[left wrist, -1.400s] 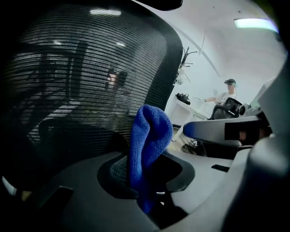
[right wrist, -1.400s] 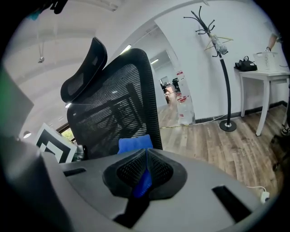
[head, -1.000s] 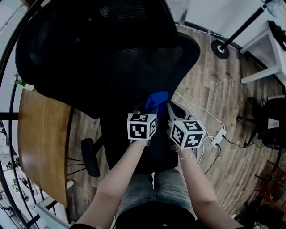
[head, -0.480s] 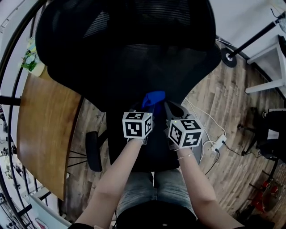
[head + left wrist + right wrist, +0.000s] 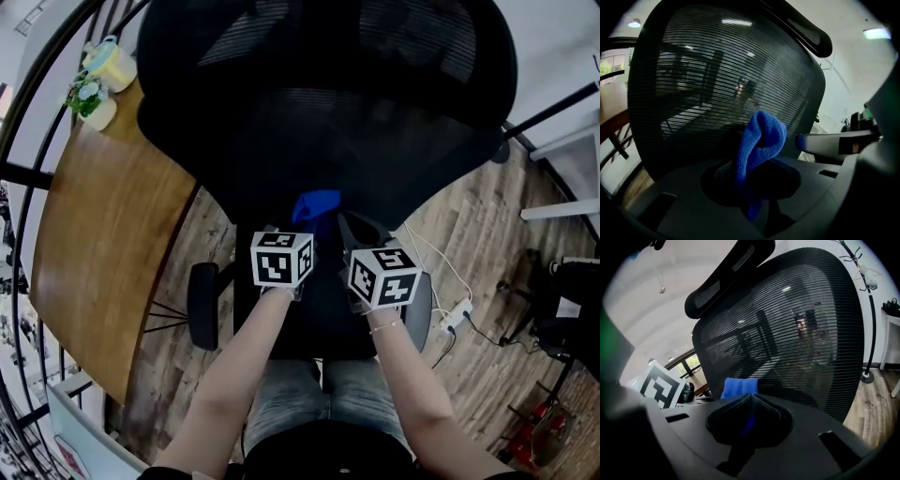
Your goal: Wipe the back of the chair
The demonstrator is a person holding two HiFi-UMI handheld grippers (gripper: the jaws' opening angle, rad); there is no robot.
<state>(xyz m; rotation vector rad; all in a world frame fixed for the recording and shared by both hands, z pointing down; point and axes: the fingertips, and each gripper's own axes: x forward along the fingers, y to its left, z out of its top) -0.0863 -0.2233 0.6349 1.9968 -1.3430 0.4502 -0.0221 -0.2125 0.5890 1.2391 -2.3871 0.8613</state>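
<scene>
The left hand-held gripper (image 5: pixel 752 176) is clenched on a blue cloth (image 5: pixel 761 138), which bulges up from between its jaws against the black mesh chair back (image 5: pixel 708 84). The right hand-held gripper (image 5: pixel 749 404) has its jaws pressed together, with a thin sliver of the same cloth (image 5: pixel 739 386) showing in their seam and the rest bunched just beyond, at the mesh.

Only the head view shows the wider setting. The two marker cubes sit side by side at centre frame, and the cloth (image 5: pixel 316 208) lies low on the chair back (image 5: pixel 319 112). A wooden bench (image 5: pixel 103 262) is at the left, and a power strip (image 5: pixel 457 317) lies on the plank floor (image 5: pixel 469 234) at the right. Only the gripper views show the headrest (image 5: pixel 726 277) above the mesh.
</scene>
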